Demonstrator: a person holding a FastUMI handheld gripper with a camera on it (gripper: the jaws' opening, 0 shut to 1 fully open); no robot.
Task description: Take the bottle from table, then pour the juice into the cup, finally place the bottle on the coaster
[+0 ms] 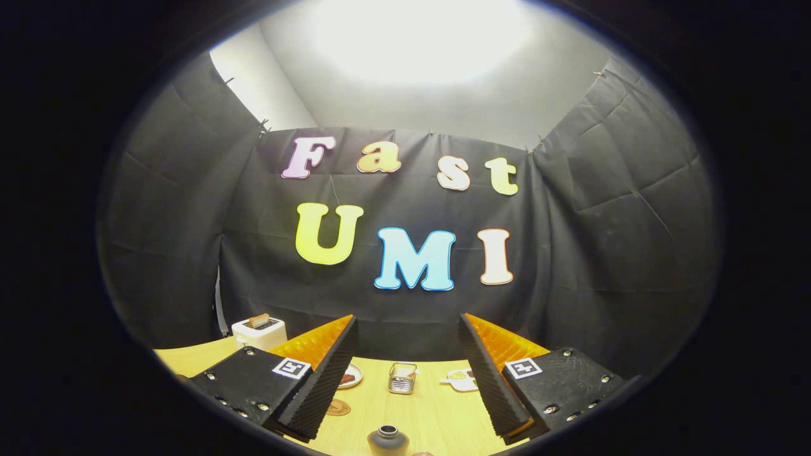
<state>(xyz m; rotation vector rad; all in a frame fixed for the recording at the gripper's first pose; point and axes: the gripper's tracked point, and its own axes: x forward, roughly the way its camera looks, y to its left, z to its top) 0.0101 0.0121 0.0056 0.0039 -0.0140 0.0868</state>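
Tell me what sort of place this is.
Probably a staged recording booth set up like a breakfast table: black cloth walls surround a wooden table holding a toaster, a glass cup and a dark bottle. The hand-held gripper hangs open above the bottle.

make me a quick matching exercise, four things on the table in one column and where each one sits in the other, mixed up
Things:
1. bottle
2. glass cup
3. toaster
4. round coaster

Places:
A. at the table's far edge, beyond the left finger
B. close in, low between the open fingers
C. beside the left finger's tip
D. mid-table, ahead between the fingers

Pairs: 1-B, 2-D, 3-A, 4-C
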